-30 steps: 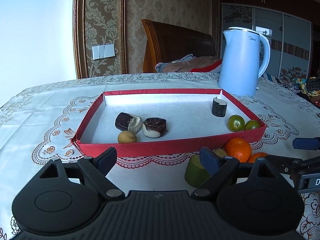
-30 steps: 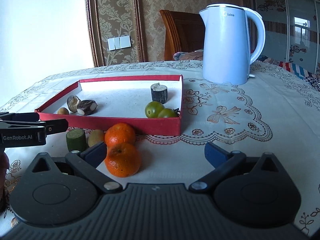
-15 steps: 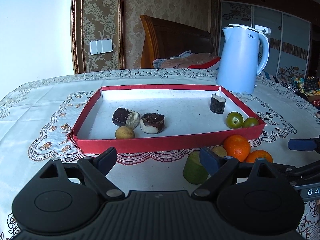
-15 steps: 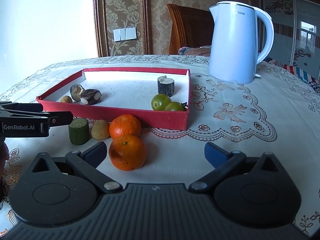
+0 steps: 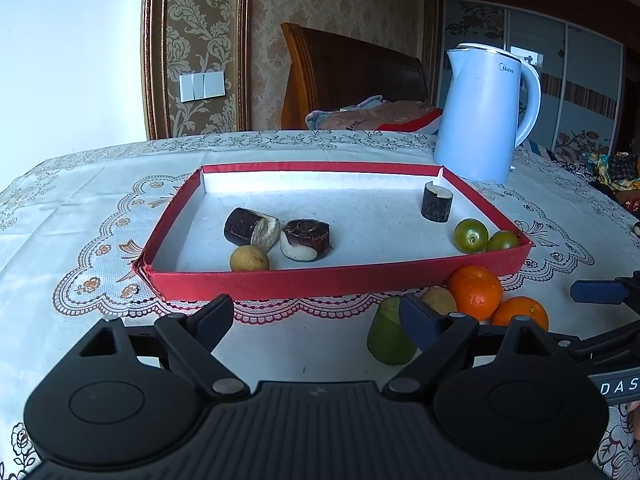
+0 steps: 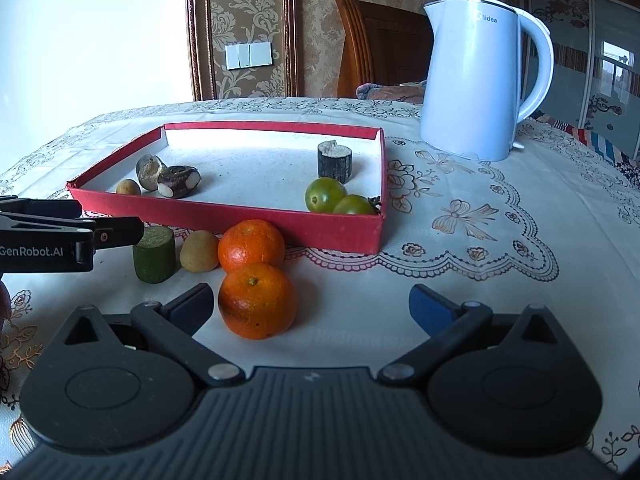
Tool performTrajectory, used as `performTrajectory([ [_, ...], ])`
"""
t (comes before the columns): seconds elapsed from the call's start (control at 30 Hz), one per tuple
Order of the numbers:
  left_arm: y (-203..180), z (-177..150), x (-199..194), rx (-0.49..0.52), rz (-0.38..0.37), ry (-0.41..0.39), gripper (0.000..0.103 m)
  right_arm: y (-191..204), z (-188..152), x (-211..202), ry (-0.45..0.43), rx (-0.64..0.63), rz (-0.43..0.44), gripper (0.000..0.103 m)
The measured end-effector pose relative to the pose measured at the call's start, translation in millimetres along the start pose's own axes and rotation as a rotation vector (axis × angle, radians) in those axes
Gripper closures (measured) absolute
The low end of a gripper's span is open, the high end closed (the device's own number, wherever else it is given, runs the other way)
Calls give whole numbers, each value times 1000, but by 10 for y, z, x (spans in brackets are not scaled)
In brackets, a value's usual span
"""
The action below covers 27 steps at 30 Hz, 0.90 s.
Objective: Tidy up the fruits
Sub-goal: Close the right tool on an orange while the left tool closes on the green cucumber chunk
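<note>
A red tray holds two dark sugarcane pieces, a small tan fruit, a dark upright stump and two green fruits. In front of the tray on the cloth lie a green cane piece, a tan fruit and two oranges. My left gripper is open and empty, its right finger beside the green piece. My right gripper is open and empty, with the near orange between its fingers, closer to the left one.
A light blue kettle stands behind the tray's right corner. A wooden chair stands behind the table. The lace tablecloth covers the table; its edge falls off at the left.
Both grippers have risen and tipped down slightly, so the tray and fruits sit lower in view. The near orange now lies further inside my right gripper's opening. Both stay open.
</note>
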<state>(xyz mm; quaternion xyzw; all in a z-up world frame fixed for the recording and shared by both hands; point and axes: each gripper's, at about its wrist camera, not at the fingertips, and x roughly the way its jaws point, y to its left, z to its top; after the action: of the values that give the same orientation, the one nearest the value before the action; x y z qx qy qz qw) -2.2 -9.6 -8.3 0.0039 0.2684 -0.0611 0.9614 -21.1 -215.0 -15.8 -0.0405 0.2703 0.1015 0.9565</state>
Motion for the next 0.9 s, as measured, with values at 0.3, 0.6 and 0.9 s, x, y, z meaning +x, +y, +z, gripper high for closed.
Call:
performTrajectory([
  [0.3, 0, -7, -4, -4, -4, 2, 13, 111, 25, 67, 18, -53, 0, 11],
  [0.6, -22, -22, -29, 14, -9, -7, 13, 159, 21, 106, 37, -77, 65, 48],
  [0.9, -62, -35, -30, 40, -36, -2, 13, 46, 27, 89, 18, -9, 15, 62],
])
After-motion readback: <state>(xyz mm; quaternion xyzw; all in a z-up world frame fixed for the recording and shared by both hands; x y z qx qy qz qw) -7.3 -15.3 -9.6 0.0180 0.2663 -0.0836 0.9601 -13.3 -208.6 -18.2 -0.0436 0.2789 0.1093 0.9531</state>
